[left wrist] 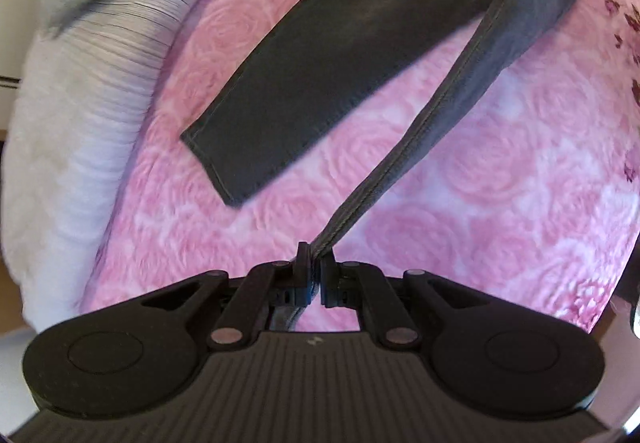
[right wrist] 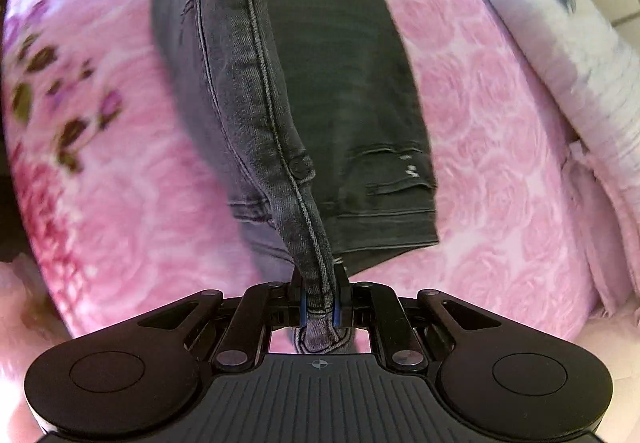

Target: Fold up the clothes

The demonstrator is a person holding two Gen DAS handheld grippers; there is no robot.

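Dark grey jeans hang over the pink rose-print bed, pinched by the left hand-held gripper at the hem seam and the right hand-held gripper at the waistband. Denim looks heavy, limp; thick seams grip best.

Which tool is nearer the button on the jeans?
Right. The right tool grips the jeans at the waistband, just below the button. The left tool holds a seam; no button shows there.

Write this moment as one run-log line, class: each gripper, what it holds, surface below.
left gripper: shut on jeans hem | right gripper: shut on jeans waistband | surface: pink rose blanket
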